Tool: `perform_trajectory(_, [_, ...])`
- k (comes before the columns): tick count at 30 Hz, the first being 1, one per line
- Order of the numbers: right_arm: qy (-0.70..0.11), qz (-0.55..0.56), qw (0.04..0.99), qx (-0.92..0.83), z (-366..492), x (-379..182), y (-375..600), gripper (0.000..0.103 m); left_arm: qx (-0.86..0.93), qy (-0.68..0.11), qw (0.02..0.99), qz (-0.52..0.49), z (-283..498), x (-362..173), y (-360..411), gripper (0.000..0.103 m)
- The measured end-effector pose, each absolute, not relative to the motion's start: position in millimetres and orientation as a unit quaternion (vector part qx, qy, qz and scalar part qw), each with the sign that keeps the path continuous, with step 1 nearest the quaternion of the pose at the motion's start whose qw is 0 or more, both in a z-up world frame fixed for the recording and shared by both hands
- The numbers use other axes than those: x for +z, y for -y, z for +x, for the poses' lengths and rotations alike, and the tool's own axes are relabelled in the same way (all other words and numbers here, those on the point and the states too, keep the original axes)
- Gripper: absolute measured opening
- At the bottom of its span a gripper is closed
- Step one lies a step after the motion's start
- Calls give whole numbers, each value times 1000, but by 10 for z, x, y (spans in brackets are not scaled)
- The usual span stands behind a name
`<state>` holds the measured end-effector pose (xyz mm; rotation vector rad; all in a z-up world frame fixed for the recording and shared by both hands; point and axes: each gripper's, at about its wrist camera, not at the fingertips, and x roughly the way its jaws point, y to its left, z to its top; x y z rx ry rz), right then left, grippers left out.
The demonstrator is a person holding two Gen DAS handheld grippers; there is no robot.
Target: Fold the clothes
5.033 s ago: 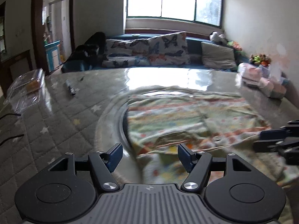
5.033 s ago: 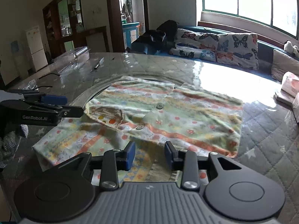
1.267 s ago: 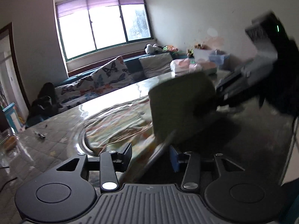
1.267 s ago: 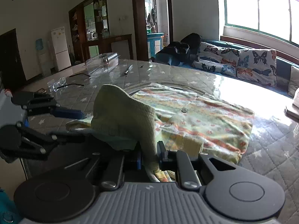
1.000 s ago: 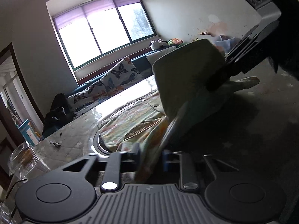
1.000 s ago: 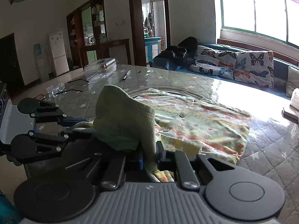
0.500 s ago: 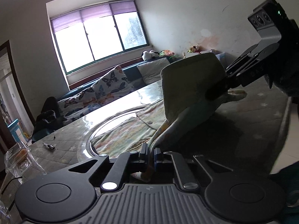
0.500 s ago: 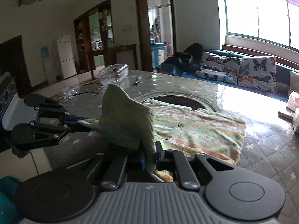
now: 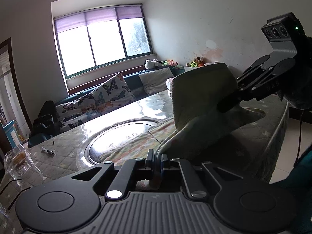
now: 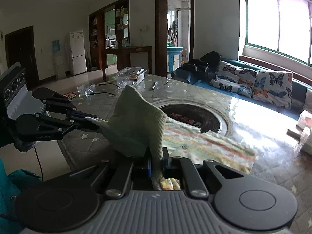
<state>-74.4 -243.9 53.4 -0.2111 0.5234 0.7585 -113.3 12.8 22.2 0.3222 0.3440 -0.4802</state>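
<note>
A small patterned garment (image 10: 210, 146) with a green ribbed collar (image 10: 140, 120) lies partly on the quilted table (image 10: 195, 95). Both grippers hold its near edge lifted above the table. My left gripper (image 9: 157, 159) is shut on the cloth; it also shows in the right wrist view (image 10: 91, 121) at the left. My right gripper (image 10: 157, 162) is shut on the collar edge; it shows in the left wrist view (image 9: 230, 102) at the right. The lifted collar (image 9: 202, 97) stands up between them. The rest of the garment (image 9: 132, 146) trails on the table.
A round dark inset (image 10: 193, 117) sits in the table's middle. A clear plastic box (image 10: 130, 75), glasses (image 10: 87, 89), a pen (image 10: 155, 84) and cables lie at the far side. A sofa with butterfly cushions (image 10: 253, 81) runs under the window. Packages (image 10: 304, 128) sit at right.
Both grippers have pulled the garment toward the table's near edge, uncovering the round inset. The left gripper closed on the cloth about a second ago. The right gripper stays shut on the collar.
</note>
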Motion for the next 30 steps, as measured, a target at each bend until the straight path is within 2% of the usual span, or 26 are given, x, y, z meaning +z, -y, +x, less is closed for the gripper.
perform_trajectory(17, [-259, -132, 892, 347, 175, 607, 2276, 8, -220, -186, 949, 127, -167, 328, -116, 6])
perform_trajectory(27, [-291, -140, 892, 317, 967, 388, 2043, 9, -210, -262, 938, 88, 688, 176, -183, 6])
perform_trajectory(30, [-303, -123, 897, 298, 1199, 251, 1997, 15, -199, -294, 932, 68, 961, 50, -230, 6])
